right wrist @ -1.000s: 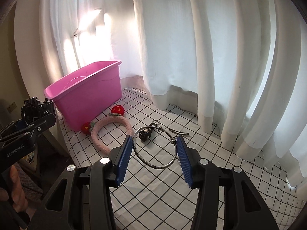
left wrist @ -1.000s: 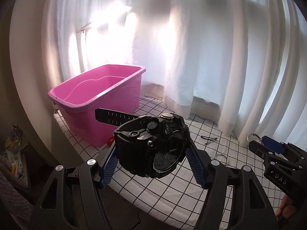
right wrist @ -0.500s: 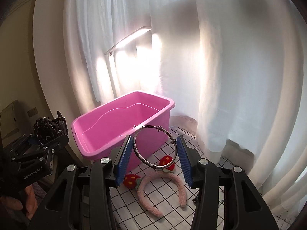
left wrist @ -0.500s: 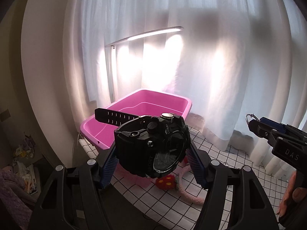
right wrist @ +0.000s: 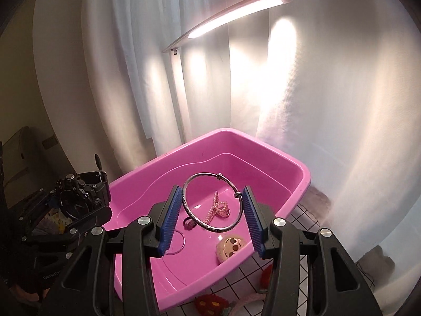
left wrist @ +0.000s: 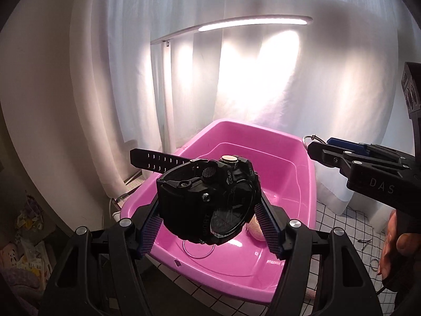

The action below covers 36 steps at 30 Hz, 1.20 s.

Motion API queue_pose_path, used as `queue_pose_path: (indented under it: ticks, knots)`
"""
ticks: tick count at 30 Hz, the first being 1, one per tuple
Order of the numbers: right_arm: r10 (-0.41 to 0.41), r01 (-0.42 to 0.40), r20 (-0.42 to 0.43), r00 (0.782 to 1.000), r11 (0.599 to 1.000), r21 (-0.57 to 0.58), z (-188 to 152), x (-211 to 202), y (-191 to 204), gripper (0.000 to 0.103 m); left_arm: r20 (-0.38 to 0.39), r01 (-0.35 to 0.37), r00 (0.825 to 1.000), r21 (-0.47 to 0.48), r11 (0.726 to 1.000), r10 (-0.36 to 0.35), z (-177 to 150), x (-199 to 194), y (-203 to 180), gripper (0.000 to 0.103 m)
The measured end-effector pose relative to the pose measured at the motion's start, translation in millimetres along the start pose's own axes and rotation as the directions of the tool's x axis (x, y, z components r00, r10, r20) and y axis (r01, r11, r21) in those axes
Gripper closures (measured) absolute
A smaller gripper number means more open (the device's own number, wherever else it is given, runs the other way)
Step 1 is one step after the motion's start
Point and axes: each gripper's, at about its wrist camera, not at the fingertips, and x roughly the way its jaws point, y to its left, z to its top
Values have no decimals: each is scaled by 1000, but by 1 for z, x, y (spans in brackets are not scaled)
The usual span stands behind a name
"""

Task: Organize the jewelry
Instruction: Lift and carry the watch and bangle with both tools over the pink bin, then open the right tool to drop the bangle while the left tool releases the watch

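Observation:
My left gripper (left wrist: 210, 226) is shut on a chunky black sport watch (left wrist: 208, 200), whose strap sticks out to the left. It hangs over the near side of the pink bin (left wrist: 289, 137). My right gripper (right wrist: 213, 218) is shut on a silver bangle (right wrist: 201, 175), held upright above the bin (right wrist: 263, 139). In the left wrist view the right gripper (left wrist: 315, 150) comes in from the right at rim height. The left gripper (right wrist: 76, 197) with the watch shows at the left of the right wrist view.
Inside the bin lie a pearl bracelet (right wrist: 218, 208), a small ring (right wrist: 189, 223), a round plush face (right wrist: 230, 243) and a clear bangle (right wrist: 176, 245). A lit desk lamp (left wrist: 250, 22) arches above. Strawberry headband (right wrist: 210, 302) lies on the checked cloth (left wrist: 342, 223). White curtains stand behind.
Both grippers have swung left from over the checked table to above the pink bin, each keeping its grip. The bin's inside has come into view.

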Motion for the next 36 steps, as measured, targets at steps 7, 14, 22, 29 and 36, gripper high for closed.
queue_pose_path:
  ticks: [7,14,22,29,36]
  knots:
    - [12,-11,-143,990,1000,10,6,61,-2,57,-87,21,996,-5,1000,-22,6,41,9,38]
    - [-19,21,-277,961,1000,3,0,102,-8,57,-181,21,983,-22,1000,-25,5,68,13,38]
    - [-50,47,-360,931,999,-17,-1,133,-11,57,-233,-3,973,-3,1000,3,4,83,13,38]
    - [-59,59,-386,921,998,-10,0,137,-16,56,-275,-30,961,-17,999,24,0,92,16,34]
    - [-66,76,-385,921,997,9,1,138,-21,39,-258,-53,965,-36,998,42,6,85,20,24]
